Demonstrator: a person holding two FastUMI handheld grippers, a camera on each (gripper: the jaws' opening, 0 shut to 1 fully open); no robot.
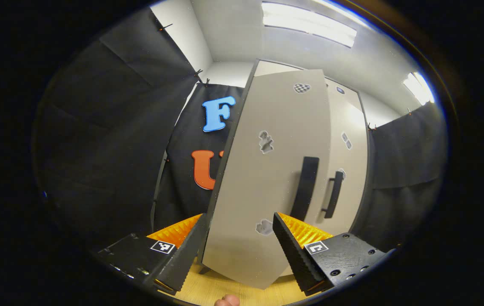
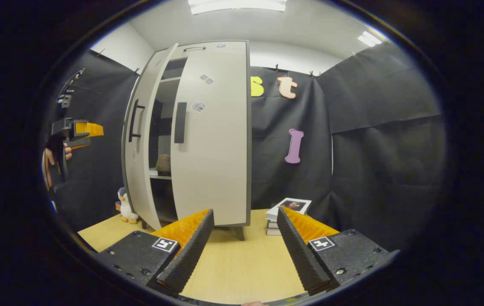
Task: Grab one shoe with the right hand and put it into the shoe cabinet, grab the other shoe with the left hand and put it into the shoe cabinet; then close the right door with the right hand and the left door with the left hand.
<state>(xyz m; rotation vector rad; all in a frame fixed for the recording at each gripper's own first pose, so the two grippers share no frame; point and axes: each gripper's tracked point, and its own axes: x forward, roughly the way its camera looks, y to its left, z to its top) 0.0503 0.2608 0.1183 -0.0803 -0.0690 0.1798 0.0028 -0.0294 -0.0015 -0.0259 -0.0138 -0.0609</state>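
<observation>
A: Left gripper spread wide, nothing between the ridged fingers, hovering just in front of the left door. Right gripper likewise parted and empty, backed off over the table.

B: Shoes?

A: One rounded brownish shape, probably a shoe, on the shelf inside the shoe cabinet (second one hidden, cannot tell). Right door swung nearly to, though a gap remains; left door standing ajar.

B: So, closing the left?

A: Likely. Best pressed flat on the smooth matte panel beside the dark bar handle, away from the hinge side, steady and slow. Light laminate board, tall and slightly bowed by the lens; slick face, so a sliding fingertip possible. Cabinet on thin legs: gentle push, no slam.
</observation>
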